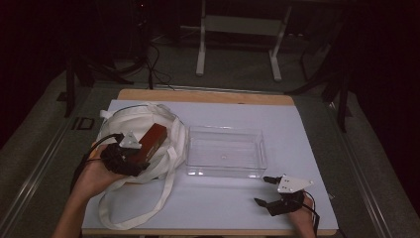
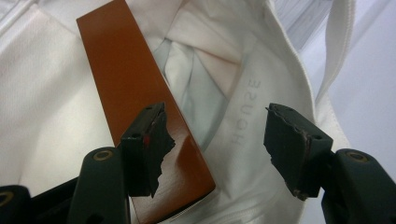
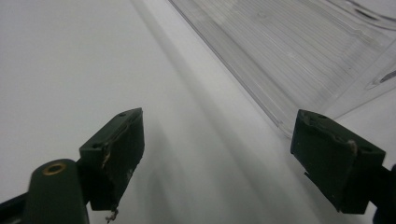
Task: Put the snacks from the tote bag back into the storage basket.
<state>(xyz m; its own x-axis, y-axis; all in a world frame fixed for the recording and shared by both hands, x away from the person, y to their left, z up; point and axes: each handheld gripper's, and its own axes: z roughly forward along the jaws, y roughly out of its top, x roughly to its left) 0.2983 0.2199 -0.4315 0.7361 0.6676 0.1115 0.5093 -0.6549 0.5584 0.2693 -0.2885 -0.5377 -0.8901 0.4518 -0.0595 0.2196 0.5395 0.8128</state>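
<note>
- While it lies tilted on the white tote bag [image 1: 143, 134], the brown box [image 2: 135, 116] sits left of the clear tray [image 1: 225, 151].
- The left gripper [image 2: 217, 140] hovers over it, jaws spread, one beside the box.
- The right gripper [image 1: 271, 191], jaws apart and empty, rests just in front of the tray's right corner.

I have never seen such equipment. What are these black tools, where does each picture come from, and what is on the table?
A person holds a two-jaw hand gripper in each hand; there is no robot arm. One picture is from a camera above the table; the other two ride on the grippers and look along their jaws.

On the table lie a white tote bag and a clear plastic bin. The left gripper is open over the bag beside a reddish-brown box, apparently not gripping it. The right gripper is open near the bin.
</note>
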